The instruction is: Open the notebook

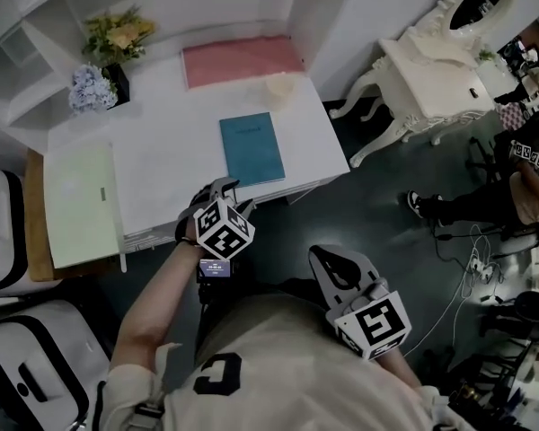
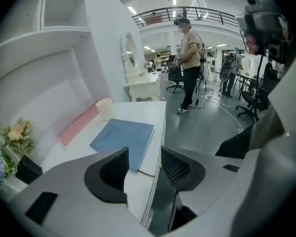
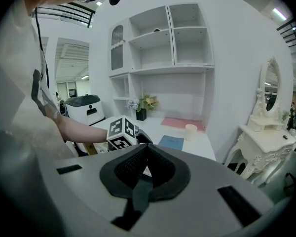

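**Reaching in for the closed notebook**

On the white desk (image 1: pixel 162 142), toward its near right corner: the blue notebook (image 1: pixel 251 148), flat, cover shut, nothing resting on it. Farther back, a pink mat (image 1: pixel 241 59) and a pale cup (image 1: pixel 280 85). At far left, flowers (image 1: pixel 117 39); at near left, a light green folder (image 1: pixel 81 203). All apart from the notebook.

Just short of the desk's near edge, beside the notebook's near left corner: the left gripper (image 1: pixel 225 192), jaws spread wide and empty, aimed down at the desk edge and that corner. No contact yet with the cover. Off to the right and nearer the body, well clear of the desk: the right gripper (image 1: pixel 332 263), jaws closed tip to tip on nothing.

Judged as the approach step, with the opening itself not begun. Next, probably:

- Carry the left gripper in over the near edge.
- Lower one jaw to the cover's free edge and catch the cover alone, not the whole block of pages.
- Swing it up and over toward the spine.

Cannot tell for certain which long side is the spine, so check before lifting. Likely worth pinning the notebook with the right gripper, since a light book so near the desk edge could slide or tip off. Keep the pinch shallow to spare the cover a crease.
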